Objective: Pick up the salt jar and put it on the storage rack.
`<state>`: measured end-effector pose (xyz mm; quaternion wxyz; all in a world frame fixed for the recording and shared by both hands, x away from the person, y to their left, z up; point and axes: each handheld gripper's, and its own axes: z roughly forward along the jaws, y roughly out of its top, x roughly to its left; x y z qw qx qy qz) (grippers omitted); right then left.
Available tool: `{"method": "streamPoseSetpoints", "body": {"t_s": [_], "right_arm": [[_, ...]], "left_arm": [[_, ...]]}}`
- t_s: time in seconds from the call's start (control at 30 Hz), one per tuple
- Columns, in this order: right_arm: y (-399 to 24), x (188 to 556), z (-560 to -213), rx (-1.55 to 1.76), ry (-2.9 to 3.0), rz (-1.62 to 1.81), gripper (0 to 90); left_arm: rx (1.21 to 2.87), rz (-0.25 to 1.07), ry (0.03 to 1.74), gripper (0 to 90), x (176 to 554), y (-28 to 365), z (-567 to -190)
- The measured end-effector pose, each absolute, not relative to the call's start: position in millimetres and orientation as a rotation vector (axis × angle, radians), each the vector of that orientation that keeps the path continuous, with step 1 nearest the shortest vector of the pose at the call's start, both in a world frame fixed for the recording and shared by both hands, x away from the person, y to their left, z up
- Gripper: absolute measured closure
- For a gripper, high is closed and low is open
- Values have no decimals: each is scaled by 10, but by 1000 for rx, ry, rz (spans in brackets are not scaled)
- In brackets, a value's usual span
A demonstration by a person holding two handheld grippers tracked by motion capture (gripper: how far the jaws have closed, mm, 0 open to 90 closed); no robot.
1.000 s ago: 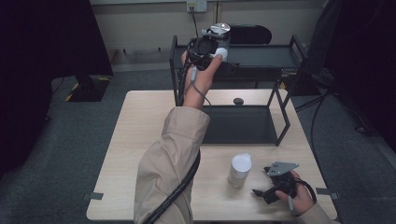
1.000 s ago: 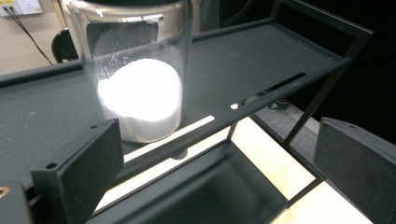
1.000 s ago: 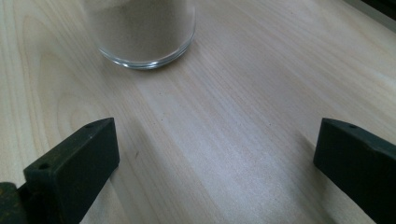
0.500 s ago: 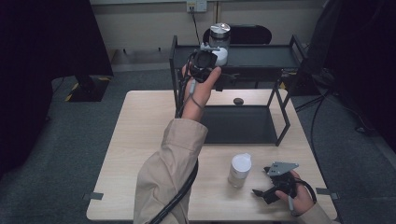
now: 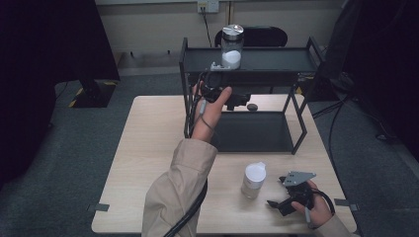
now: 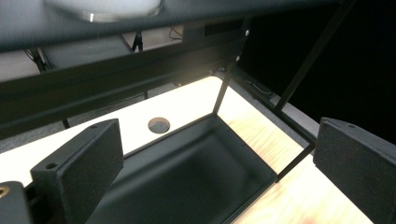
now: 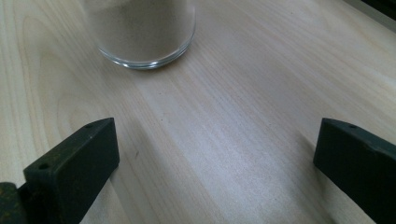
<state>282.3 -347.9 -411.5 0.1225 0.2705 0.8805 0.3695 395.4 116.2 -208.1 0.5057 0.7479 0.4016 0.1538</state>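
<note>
Left gripper (image 5: 232, 98) has left the jar (image 5: 231, 46) shelved.

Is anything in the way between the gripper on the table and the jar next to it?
Nothing visible is. The right gripper rests on the table with jaws open, and in its own view bare wood lies between them and the jar. In the high view that jar stands just to its left.

So there's a light wood table (image 5: 148, 163) with a black 2-tier rack (image 5: 296, 123) on it. Top shelf (image 5: 276, 59) holds a metal-lidded jar (image 5: 231, 47). A second jar (image 5: 254, 180) sits straight on the tabletop, near the front.
</note>
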Motion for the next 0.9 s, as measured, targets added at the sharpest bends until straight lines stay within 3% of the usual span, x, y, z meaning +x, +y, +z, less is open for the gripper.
{"method": "streamPoseSetpoints", "body": {"t_s": [0.9], "right_arm": [[-3478,2822,-4117,790,2567,1079,0]], "left_arm": [[1797,265,1054,14,3812,1445,-2810]]}}
